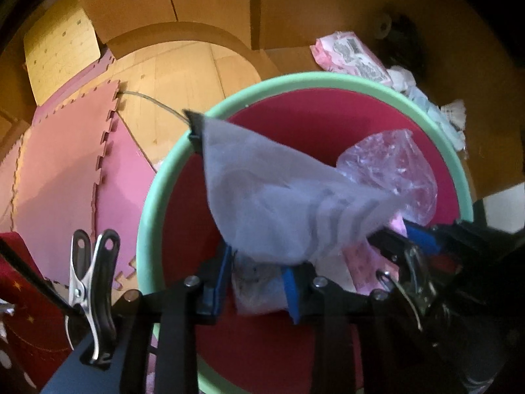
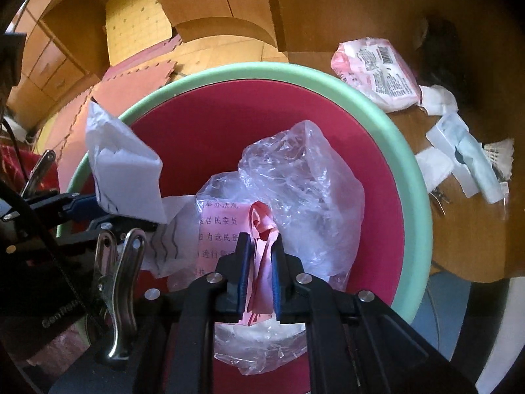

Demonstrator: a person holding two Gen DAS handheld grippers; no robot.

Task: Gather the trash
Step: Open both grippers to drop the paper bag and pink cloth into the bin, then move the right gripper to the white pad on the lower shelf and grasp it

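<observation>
We find both tools poised over a basin [image 2: 416,177] with a green rim and red interior, filling the centre of each view.

The right hand-held gripper [image 2: 259,279] is nearly closed, its blue pads pinching a folded pink paper strip [image 2: 261,246]. The strip's long axis runs up the frame between the pads, its crumpled upper end pointing into the basin.

The left hand-held gripper [image 1: 256,282] stands partly open. A white paper sheet [image 1: 279,203] lies between its pads; we cannot tell whether the pads press on it. The sheet's long axis slants from the lower centre of the left view to the upper left, where one corner reaches past the rim. Dark wavy lines mark it.

In the basin lie a clear plastic bag [image 2: 305,190] and a pink printed notice [image 2: 216,229] bearing red Chinese characters, partly readable.

On the wooden surface [image 2: 377,16], upper right, we note a pink packet [image 2: 377,72] with a barcode and fine black print too small to read, and white crumpled wrappers [image 2: 459,157] beside it.

At the lower left of the right view, a black part bears letters we read as "GenRob".
</observation>
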